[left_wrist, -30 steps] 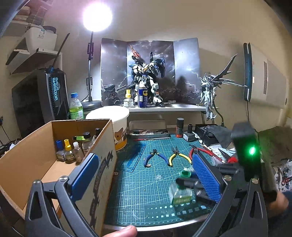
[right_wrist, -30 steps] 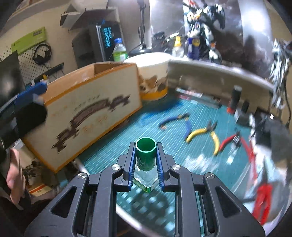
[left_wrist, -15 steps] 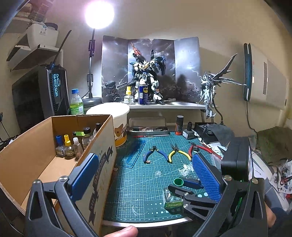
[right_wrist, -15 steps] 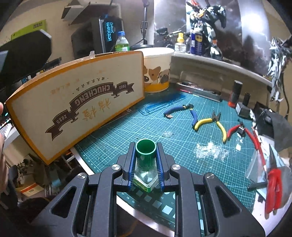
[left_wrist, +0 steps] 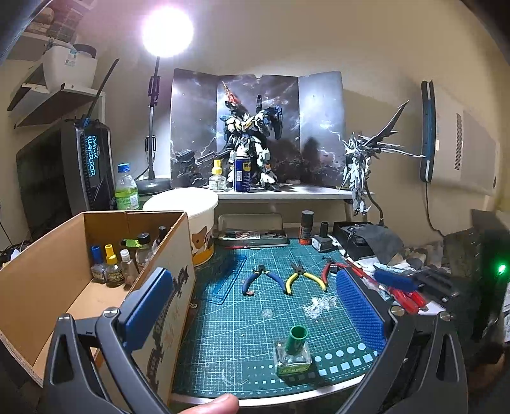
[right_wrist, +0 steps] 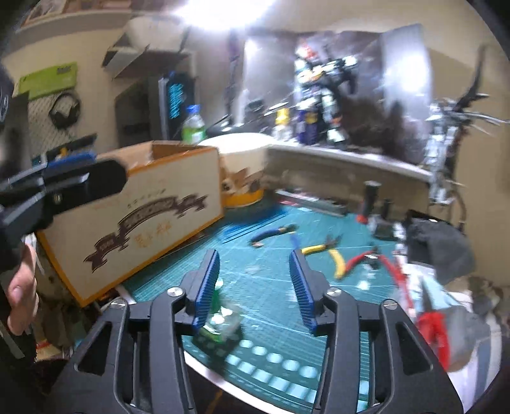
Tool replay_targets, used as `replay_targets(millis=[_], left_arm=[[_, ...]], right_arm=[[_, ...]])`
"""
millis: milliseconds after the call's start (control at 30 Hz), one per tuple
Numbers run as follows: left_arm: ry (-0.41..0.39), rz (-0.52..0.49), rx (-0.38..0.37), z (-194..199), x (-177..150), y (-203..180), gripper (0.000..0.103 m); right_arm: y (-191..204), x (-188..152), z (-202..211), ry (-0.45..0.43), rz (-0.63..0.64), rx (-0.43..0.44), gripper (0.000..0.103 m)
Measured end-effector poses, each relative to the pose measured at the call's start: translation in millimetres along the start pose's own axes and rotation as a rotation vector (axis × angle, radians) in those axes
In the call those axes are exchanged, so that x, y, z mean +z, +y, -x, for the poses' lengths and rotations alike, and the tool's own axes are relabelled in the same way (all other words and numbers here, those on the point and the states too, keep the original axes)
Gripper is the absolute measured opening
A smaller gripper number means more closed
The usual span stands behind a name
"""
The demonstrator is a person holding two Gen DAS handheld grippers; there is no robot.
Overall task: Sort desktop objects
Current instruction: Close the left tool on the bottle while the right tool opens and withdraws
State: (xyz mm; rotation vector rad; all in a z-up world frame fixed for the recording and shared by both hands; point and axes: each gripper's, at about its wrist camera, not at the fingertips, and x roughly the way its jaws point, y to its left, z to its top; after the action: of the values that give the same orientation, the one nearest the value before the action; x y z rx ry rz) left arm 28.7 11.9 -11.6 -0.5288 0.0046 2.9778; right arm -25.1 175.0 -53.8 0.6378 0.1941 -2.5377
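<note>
- Green cutting mat (left_wrist: 242, 318) covers the desk (left_wrist: 261, 402), with a bright lamp (left_wrist: 167, 28) and a toy robot (left_wrist: 251, 143) on a shelf behind.
- On the left stands a cardboard box (left_wrist: 41, 286) with small bottles (left_wrist: 110, 266) in its far corner.
- The left gripper (left_wrist: 251, 309) is wide open and holds nothing. One finger hangs at the box's right wall, the other over the right side of the mat.
- A little glass bottle with a green cap (left_wrist: 294, 353) stands upright on the mat near the front edge, between the left gripper's fingers but lower down, touching neither.
- Past it lie blue pliers (left_wrist: 263, 278), then yellow pliers (left_wrist: 302, 277), then red pliers (left_wrist: 331, 269).
- The right gripper (right_wrist: 255, 286) is open too, with nothing in it. Its view is blurry.
- The bottle (right_wrist: 223, 321) sits just below its left finger, partly hidden behind the pad, not in the middle of the gap.
</note>
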Motion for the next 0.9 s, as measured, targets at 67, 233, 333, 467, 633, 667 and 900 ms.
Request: replay_targets(millis=[67, 233, 333, 467, 633, 667, 900], left_arm=[[-0.007, -0.004, -0.003, 0, 4, -3, 0.103], [-0.045, 0.004, 0.008, 1, 20, -10, 0.103], [-0.080, 0.010, 0.019, 1, 31, -16, 0.103], [-0.098, 0.052, 0.017, -10, 24, -23, 0.103], [-0.135, 0.123, 0.006, -23, -20, -22, 0.103], [-0.124, 0.112, 0.013, -29, -31, -24, 0.103], [-0.045, 0.112, 0.021, -55, -111, -32, 0.103]], right_arm=[[-12, -2, 11, -0.012, -0.028, -0.036, 0.048], [-36, -16, 39, -0.035, -0.097, -0.117, 0.057], [-45, -27, 49, -0.033, -0.128, -0.139, 0.060], [-52, -39, 58, -0.027, -0.147, -0.150, 0.061], [-54, -53, 63, -0.014, -0.154, -0.160, 0.063], [-53, -56, 64, -0.010, -0.156, -0.155, 0.063], [-54, -73, 60, 0.018, -0.167, -0.139, 0.063]])
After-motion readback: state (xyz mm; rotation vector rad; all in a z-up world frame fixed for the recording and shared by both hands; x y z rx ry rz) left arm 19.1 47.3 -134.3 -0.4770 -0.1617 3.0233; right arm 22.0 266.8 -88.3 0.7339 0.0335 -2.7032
